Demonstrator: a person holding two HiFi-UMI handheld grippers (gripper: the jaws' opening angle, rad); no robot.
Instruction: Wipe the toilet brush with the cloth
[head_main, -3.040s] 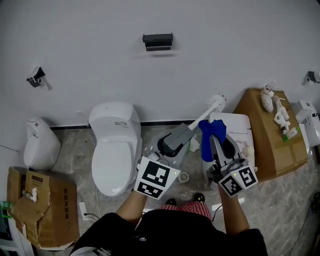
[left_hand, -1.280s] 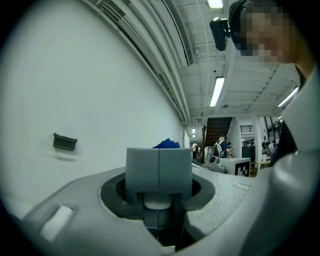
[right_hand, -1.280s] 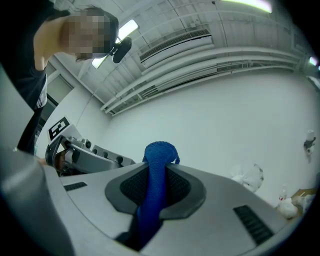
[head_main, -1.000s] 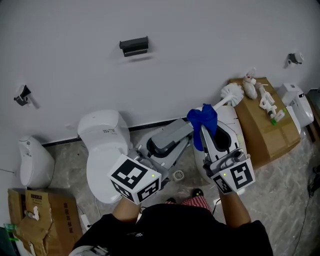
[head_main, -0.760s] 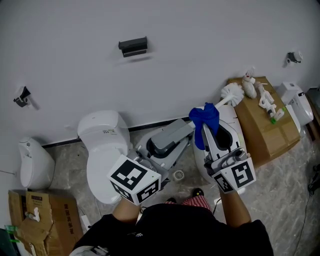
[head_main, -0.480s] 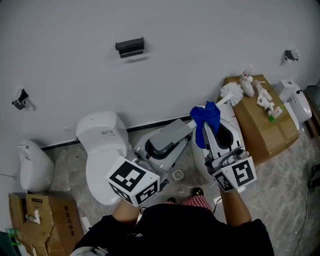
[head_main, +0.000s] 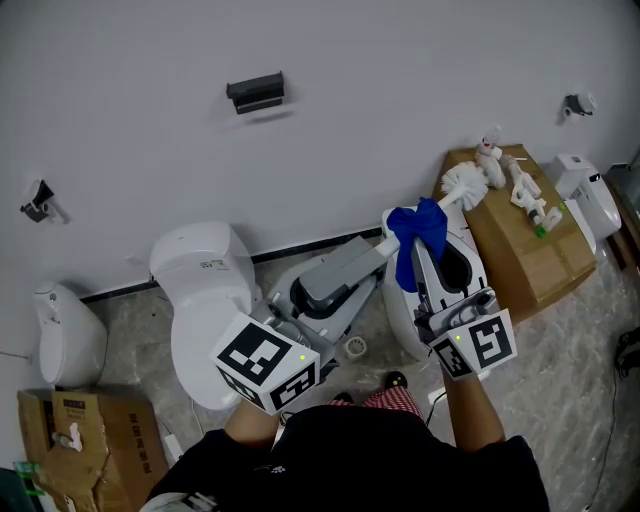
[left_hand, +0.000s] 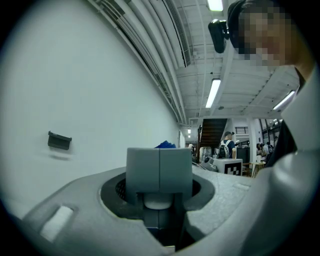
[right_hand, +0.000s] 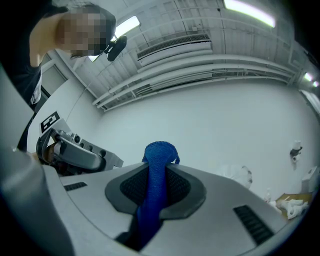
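I am clamping the left gripper (head_main: 316, 298) on the grey handle end of the toilet brush (head_main: 350, 266), whose shaft is running from that grip toward 2 o'clock in the head view, ending at the bristle head (head_main: 463, 184). The right gripper (head_main: 424, 268) is pinching the blue cloth (head_main: 418, 236) between its jaws (the wad is lying right on the shaft). I am judging that the coming stroke follows that axis, the right hand being nearer the bristles.

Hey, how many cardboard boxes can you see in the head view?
2. The left cardboard box sits in the lower left corner. The right cardboard box is at the upper right. More may lie out of frame.
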